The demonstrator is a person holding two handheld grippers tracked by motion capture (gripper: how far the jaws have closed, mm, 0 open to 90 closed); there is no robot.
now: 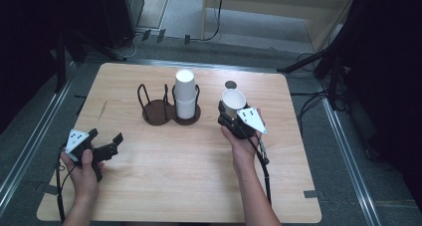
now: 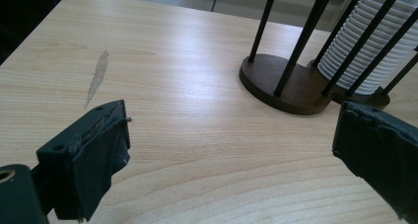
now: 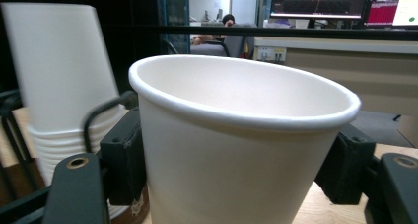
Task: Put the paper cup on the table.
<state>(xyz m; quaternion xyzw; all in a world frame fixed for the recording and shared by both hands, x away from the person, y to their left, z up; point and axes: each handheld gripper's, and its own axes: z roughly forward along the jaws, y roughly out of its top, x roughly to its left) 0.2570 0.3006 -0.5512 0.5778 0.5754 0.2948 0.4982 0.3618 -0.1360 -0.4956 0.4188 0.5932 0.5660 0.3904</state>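
White paper cup [image 3: 236, 150] sits upright, clamped between the right gripper's [image 1: 233, 111] jaws, just right of the cup stack [image 1: 185, 94] in its rack [image 1: 159, 111], likely freshly separated; left gripper [image 1: 105, 142] waits open, empty.

- We take this for a robotics lab or recording studio set up inside an office.
- The wooden desk [image 1: 164, 186] stands alone on grey carpet [image 1: 348, 186], with metal rails [image 1: 30, 151] running along the floor on both sides.
- Black stand legs [image 1: 308, 61] and loose cables [image 1: 214, 17] ring the desk, and dark curtains close it in left and right.
- In the right gripper view we see lit computer monitors [image 3: 315, 2] glowing beyond a partition, and a seated person [image 3: 217, 34] at a workstation farther back.
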